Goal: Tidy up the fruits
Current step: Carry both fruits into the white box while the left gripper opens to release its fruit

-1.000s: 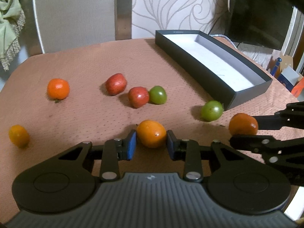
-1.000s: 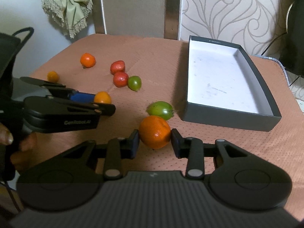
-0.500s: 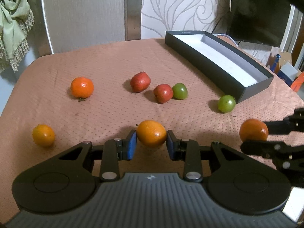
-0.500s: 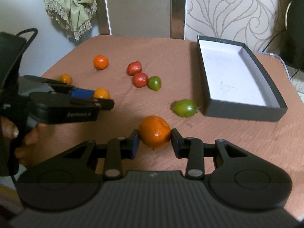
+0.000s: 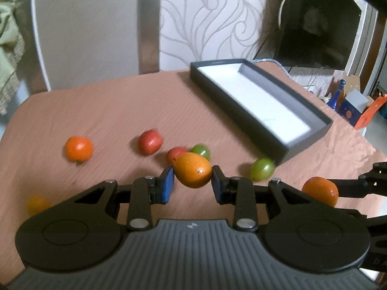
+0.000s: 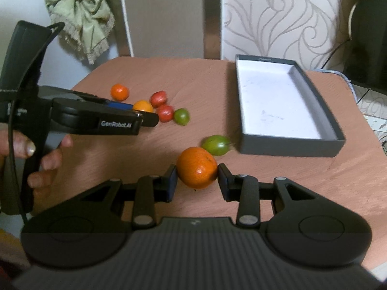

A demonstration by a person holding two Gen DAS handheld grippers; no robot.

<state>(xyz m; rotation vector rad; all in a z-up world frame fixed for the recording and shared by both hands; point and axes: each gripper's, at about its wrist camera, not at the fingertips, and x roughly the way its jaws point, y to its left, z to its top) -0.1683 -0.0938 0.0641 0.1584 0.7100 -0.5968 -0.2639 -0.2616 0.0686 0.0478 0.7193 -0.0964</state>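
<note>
The left tongs (image 5: 192, 181) are closed on an oval orange fruit (image 5: 192, 173), held clear of the counter (image 5: 108, 111). The right tongs (image 6: 197, 180) grip a round orange (image 6: 197, 167) the same way. Loose on the counter lie a green fruit (image 6: 216, 144) at 1 o'clock from the round orange, just beside the near wall of the dark box (image 6: 290, 147), and, toward 11 o'clock, two red fruits (image 6: 159, 97) (image 6: 166, 112), a small green one (image 6: 181, 116) and another orange (image 6: 119, 91)
</note>
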